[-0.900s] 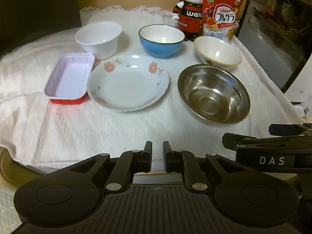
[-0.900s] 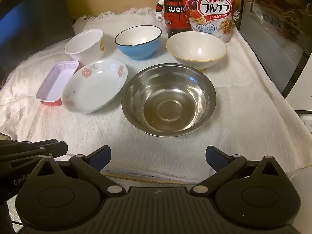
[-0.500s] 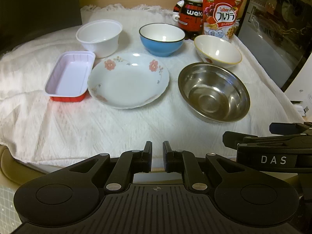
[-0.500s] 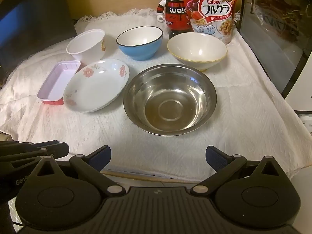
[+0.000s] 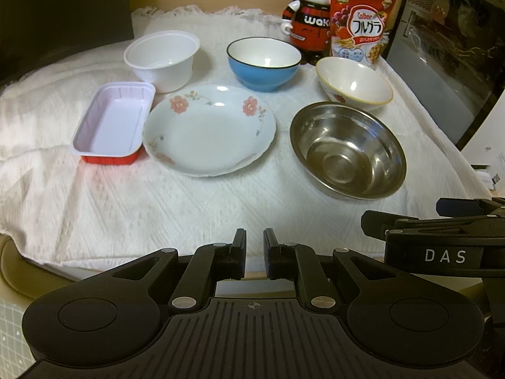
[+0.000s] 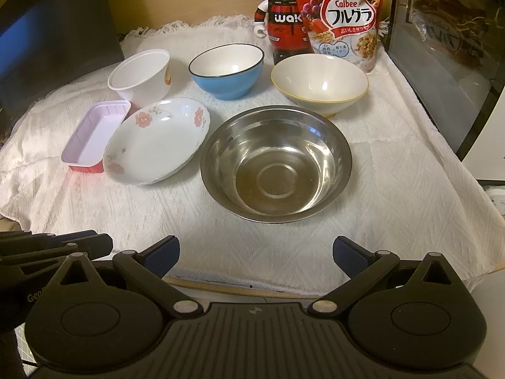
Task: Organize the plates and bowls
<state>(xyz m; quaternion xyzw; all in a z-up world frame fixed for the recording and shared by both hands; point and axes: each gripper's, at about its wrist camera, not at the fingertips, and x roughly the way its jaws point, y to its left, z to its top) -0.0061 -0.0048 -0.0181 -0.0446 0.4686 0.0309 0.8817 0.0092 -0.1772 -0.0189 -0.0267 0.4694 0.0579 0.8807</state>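
The left gripper (image 5: 254,254) hangs over the near edge of the table with its fingers drawn almost together, only a narrow slit between them and nothing in it. The right gripper (image 6: 255,257) sits just beside it, fingers spread wide and empty, facing the steel bowl (image 6: 276,164), which stands upright on the white cloth (image 6: 394,170) and is the nearest dish to that side. To the left of the steel bowl, close to it but apart, lies the flowered plate (image 5: 209,129), flat and face up. Touching the plate's left rim is the small rectangular tray (image 5: 113,123), white inside and red outside, its long axis running away from the grippers toward the back of the table, leaning slightly to the right. Behind the tray stands the white plastic bowl (image 5: 162,58), mouth up. Next along the back row is the blue bowl (image 5: 263,63), then the cream bowl (image 5: 355,83) with a yellow rim, just behind the steel bowl. All sit upright, none stacked. At the far edge a toy robot figure (image 6: 281,22) and a red cereal bag (image 6: 342,15) stand side by side.
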